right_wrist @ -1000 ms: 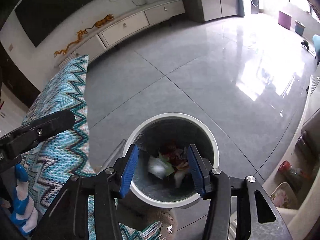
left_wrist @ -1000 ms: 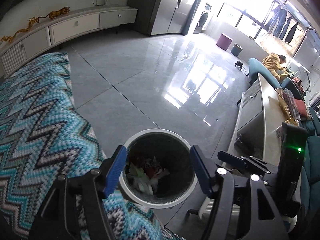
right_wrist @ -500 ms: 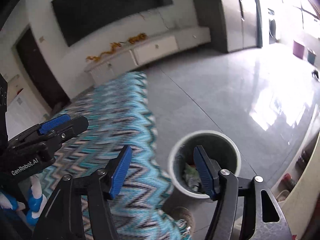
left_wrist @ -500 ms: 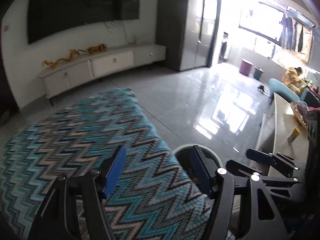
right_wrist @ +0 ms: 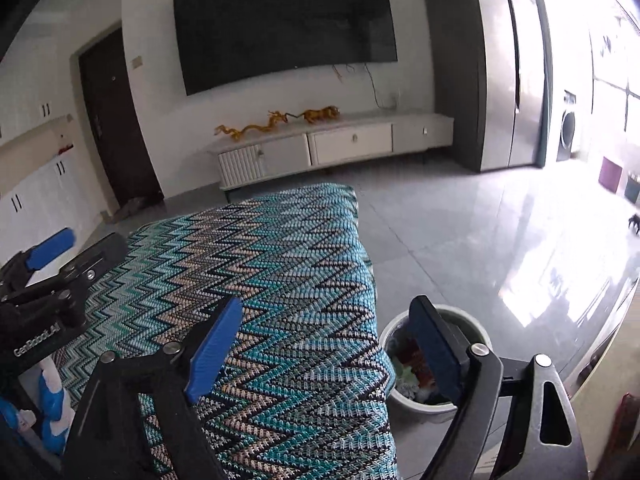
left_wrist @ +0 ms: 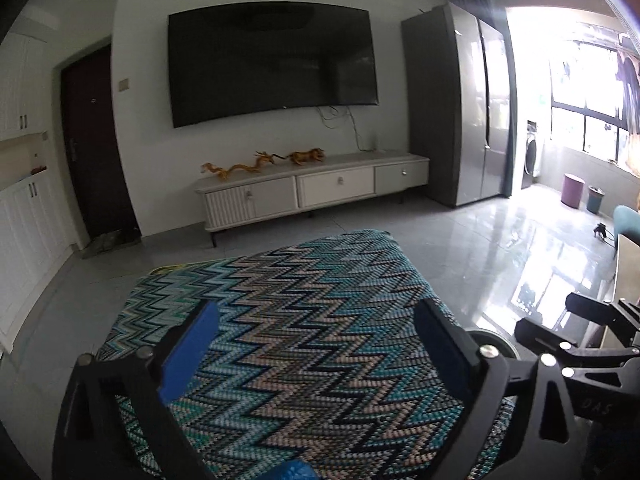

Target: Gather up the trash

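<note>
Fingers of the left gripper are spread wide with nothing between them, above the zigzag-knit cover. The right gripper is equally wide and empty, its right finger over the white trash bin, which stands on the grey tiled floor just right of the cover, wrappers inside.

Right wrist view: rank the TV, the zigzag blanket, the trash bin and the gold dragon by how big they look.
1. Blanket, nearest the camera, so it looms.
2. TV.
3. Trash bin, partly hidden by the right gripper.
4. Dragon.
</note>
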The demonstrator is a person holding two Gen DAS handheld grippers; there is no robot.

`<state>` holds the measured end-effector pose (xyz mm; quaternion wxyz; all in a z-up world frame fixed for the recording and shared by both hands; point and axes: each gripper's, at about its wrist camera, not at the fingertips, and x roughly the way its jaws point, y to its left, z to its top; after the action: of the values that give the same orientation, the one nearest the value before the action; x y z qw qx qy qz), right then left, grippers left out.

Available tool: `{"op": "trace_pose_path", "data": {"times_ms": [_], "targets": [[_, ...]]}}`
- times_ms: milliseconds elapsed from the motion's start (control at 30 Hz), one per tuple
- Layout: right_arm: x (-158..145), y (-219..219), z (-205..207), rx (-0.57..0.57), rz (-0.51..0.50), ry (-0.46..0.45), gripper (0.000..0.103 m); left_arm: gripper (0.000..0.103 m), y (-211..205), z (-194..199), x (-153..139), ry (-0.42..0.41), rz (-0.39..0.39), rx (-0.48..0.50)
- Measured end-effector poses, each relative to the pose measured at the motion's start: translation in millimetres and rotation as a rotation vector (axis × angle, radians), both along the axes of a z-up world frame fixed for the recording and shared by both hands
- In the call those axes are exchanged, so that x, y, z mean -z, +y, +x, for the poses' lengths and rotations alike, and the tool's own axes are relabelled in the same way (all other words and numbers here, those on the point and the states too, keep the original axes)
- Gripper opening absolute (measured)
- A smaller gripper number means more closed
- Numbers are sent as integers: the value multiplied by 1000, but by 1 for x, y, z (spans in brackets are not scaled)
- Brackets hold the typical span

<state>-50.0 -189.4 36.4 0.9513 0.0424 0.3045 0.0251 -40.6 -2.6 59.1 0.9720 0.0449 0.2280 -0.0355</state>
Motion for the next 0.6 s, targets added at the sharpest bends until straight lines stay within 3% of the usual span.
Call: {"op": "trace_pose_path", "data": {"times_ms": [167, 600], "targets": [[-4, 14, -3, 28, -64, -38, 88, 103, 18, -7, 7, -9, 4, -51], [10, 20, 12, 30, -69, -17, 89, 103, 26, 0, 23, 6, 21, -86]]}}
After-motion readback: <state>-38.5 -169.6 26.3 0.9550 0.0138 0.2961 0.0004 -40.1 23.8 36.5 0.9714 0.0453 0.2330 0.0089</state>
